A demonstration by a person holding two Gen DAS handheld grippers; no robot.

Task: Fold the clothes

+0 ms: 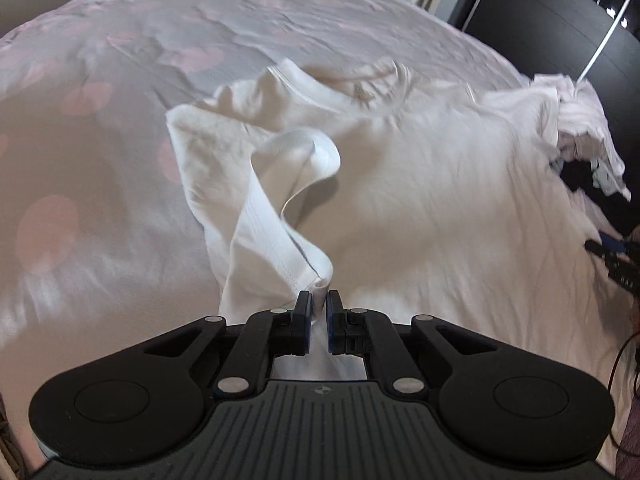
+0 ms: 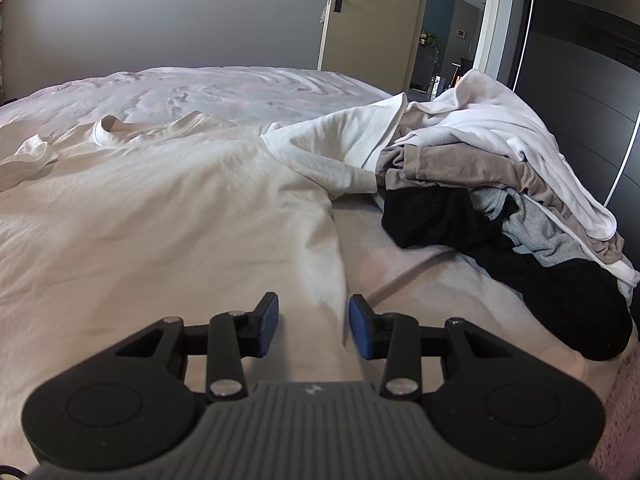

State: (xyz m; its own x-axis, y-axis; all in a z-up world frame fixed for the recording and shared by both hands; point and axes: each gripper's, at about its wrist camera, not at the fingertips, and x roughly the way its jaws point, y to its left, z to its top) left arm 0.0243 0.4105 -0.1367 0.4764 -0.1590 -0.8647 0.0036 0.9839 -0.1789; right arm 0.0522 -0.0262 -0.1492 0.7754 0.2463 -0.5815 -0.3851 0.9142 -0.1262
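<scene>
left gripper (image 1: pixel 319 300) jaws nearly together pinching white shirt (image 1: pixel 420 184) hem at lower centre, right gripper (image 2: pixel 313 310) jaws spread wide, straddling shirt's side edge on bed (image 2: pixel 420 280)

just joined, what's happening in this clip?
A person with a handheld tool in each hand is folding a white T-shirt spread on the bed. The left tool is shut on the shirt's sleeve hem and has it lifted. The right tool is open, straddling the shirt's side edge without gripping it. A pile of unfolded clothes waits on the right.
</scene>
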